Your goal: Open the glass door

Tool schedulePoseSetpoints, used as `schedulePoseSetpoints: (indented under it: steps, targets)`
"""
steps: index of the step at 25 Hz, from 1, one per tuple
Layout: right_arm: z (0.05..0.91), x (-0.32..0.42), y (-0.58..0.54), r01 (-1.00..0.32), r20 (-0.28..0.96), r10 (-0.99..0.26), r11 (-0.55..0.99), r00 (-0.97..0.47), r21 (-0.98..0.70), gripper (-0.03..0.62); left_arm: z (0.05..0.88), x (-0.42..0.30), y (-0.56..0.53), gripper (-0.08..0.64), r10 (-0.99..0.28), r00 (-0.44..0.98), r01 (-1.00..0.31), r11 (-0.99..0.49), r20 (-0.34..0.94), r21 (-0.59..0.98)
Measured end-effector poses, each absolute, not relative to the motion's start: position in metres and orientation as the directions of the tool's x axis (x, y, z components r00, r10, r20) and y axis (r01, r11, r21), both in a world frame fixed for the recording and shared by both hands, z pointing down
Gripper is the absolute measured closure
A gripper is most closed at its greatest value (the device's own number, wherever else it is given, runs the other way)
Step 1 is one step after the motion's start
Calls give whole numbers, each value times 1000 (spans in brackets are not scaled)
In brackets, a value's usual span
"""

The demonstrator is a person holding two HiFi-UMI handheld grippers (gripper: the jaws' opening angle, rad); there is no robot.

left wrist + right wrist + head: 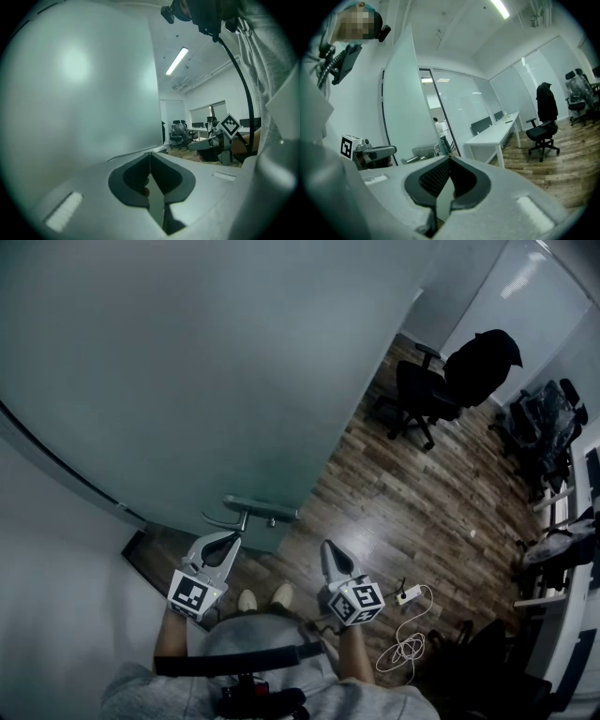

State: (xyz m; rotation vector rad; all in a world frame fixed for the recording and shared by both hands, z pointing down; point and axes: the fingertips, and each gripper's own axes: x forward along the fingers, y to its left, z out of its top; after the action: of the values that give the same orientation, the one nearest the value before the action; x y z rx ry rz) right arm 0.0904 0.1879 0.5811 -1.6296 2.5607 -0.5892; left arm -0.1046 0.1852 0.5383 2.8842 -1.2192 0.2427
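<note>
One glass door point(187, 381), one handle point(261, 509), two grippers.
Left gripper point(228, 540) and right gripper point(330, 549): fingers pressed together. The floor point(422, 512) beside the door's edge lies open.

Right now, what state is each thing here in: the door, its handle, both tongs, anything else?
Frosted glass door, looks swung partly open.
Silver metal lever handle, level, not gripped.
Left tongs, shut, empty, beside the handle.
Right tongs, shut, empty.
Black swivel office chair, upright, unoccupied, dark garment over its back.
</note>
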Motion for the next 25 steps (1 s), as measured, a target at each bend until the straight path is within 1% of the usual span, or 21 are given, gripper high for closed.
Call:
schedulePoseSetpoints:
  steps: [2,12,25]
  targets:
    - [579,91,187,-863,155,-883,374,-444,-339,591,538,-105,185,555,-717,683,-718,-694,140,-57]
    - [573,88,187,-872,143,-886,384,-440,-303,591,548,-110,186,557,-722,676,-725,-687,145,-44]
    - [570,89,187,-867,131,-885,393,-447,-307,591,543,-106,186,557,-722,674,-718,-690,158,-90]
